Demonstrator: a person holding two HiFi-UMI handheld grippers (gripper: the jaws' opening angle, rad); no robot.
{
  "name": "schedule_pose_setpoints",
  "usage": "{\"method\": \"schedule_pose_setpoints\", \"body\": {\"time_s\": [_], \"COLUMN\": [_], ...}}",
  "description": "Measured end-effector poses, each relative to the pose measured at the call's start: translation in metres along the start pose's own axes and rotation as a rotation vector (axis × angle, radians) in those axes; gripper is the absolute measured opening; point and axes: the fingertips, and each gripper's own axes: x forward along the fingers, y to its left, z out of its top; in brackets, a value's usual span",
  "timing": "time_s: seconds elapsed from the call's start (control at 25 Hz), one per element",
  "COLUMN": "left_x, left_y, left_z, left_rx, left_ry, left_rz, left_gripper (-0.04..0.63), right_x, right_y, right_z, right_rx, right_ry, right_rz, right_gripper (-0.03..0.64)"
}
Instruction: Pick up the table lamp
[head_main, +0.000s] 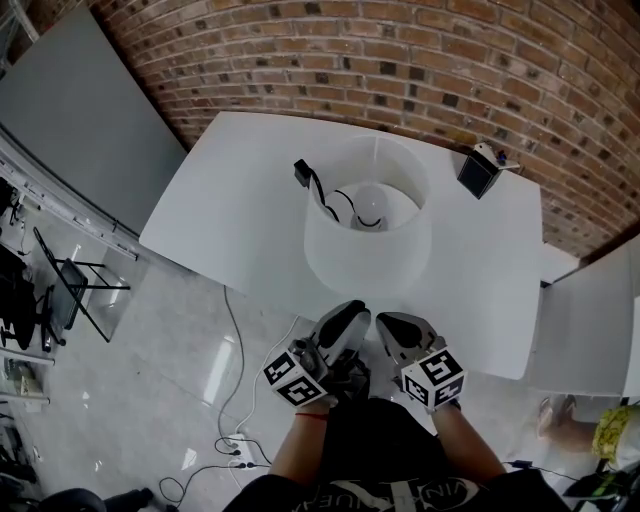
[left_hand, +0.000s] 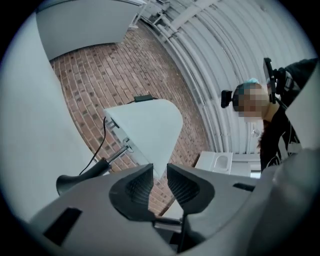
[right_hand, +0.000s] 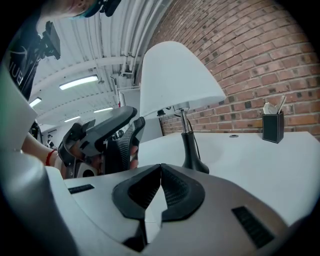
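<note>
The table lamp (head_main: 367, 235) stands on the white table (head_main: 230, 220), its wide white shade seen from above with the bulb (head_main: 370, 200) inside. Its black cable (head_main: 318, 188) runs to the back left. Both grippers hover at the table's near edge, just short of the shade. The left gripper (head_main: 350, 312) has its jaws a narrow gap apart and holds nothing. The right gripper (head_main: 390, 325) is shut and empty. In the right gripper view the shade (right_hand: 175, 75), thin stem and black base (right_hand: 196, 161) stand ahead of the gripper (right_hand: 161, 169). The left gripper view is rolled, with the shade (left_hand: 145, 130) beyond the gripper (left_hand: 160, 170).
A black pen holder (head_main: 478, 172) stands at the table's back right corner, also visible in the right gripper view as the pen holder (right_hand: 272, 126). A brick wall (head_main: 400, 60) runs behind the table. Cables lie on the floor (head_main: 200, 400) at the left, near a folding stand.
</note>
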Motion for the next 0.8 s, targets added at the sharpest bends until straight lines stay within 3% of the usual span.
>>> {"method": "schedule_pose_setpoints", "body": {"time_s": [0.4,0.8], "left_x": [-0.002,0.012], "left_y": [0.007,0.018], "left_z": [0.005,0.031], "left_rx": [-0.145,-0.209], "left_ry": [-0.014,-0.082], "left_rz": [-0.149,-0.246], "left_gripper": [0.084,0.089], "right_x": [0.016,0.029], "right_y": [-0.009,-0.024], "right_z": [0.001,0.004], "right_rx": [0.007,0.028], "right_ry": [0.031,0.039], "right_rz": [-0.015,-0.040], "right_gripper": [0.002,0.002]}}
